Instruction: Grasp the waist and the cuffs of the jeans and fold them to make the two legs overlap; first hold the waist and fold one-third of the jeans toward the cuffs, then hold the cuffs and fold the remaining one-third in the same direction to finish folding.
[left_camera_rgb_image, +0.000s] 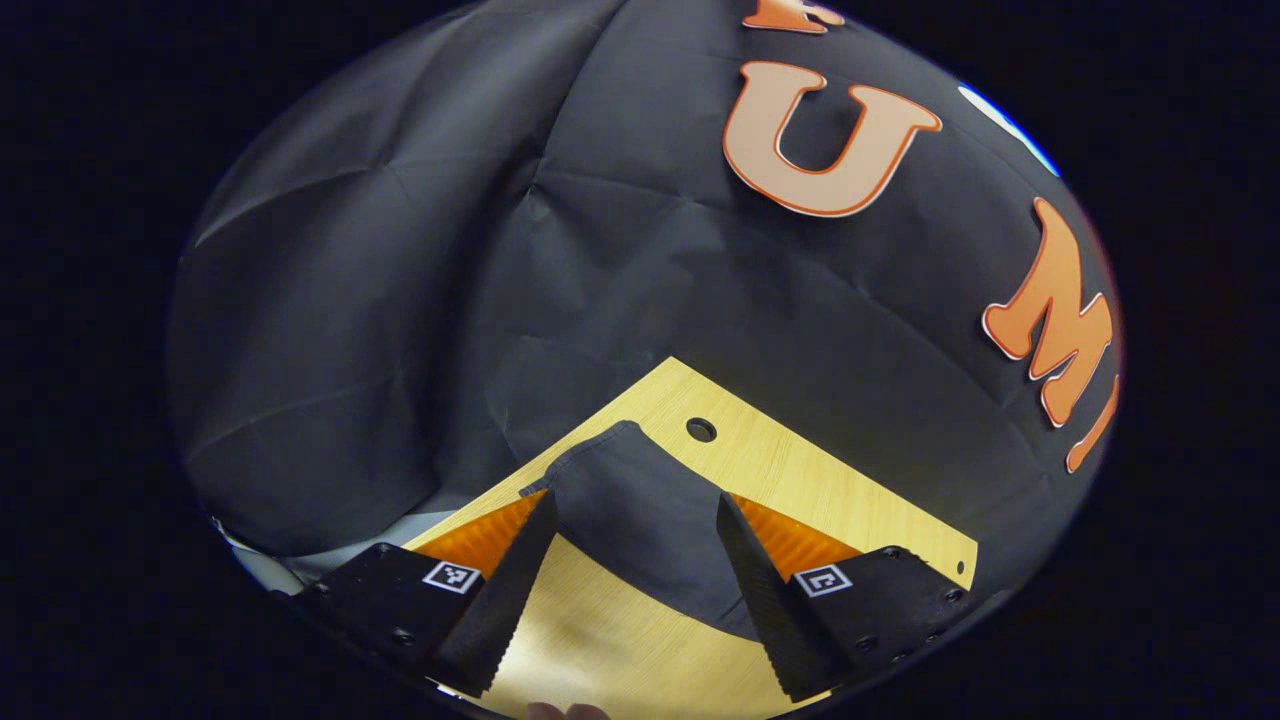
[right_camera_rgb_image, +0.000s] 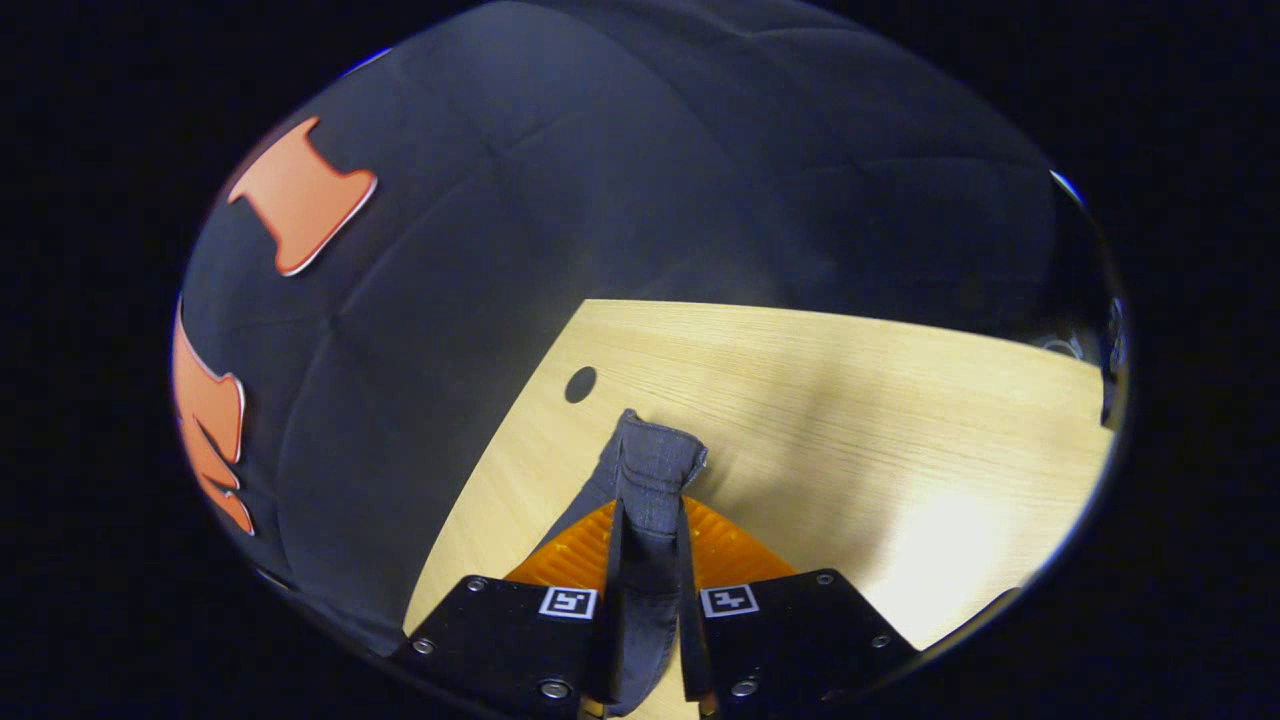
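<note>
Left gripper view: left gripper (left_camera_rgb_image: 636, 512) hangs over the pale wood surface (left_camera_rgb_image: 850, 490), jaws spread wide, nothing between the pads touching them. Dark denim of the jeans (left_camera_rgb_image: 640, 520) lies flat on the surface in the gap between the two fingers, one rounded corner reaching toward a small round hole (left_camera_rgb_image: 701, 430) in the wood. The fabric sits near the surface's far edge, with black cloth wall behind. A fingertip (left_camera_rgb_image: 567, 711) of the person shows at the bottom edge.

Right gripper view: right gripper (right_camera_rgb_image: 648, 520) has its jaws pressed together on a bunched fold of the jeans (right_camera_rgb_image: 652, 470). The fold stands up beyond the fingertips, stitched hem visible at the top; more cloth trails down between the fingers. Below it, bare wood surface (right_camera_rgb_image: 850, 430), and the same round hole (right_camera_rgb_image: 580, 384) just left of the fold.
</note>
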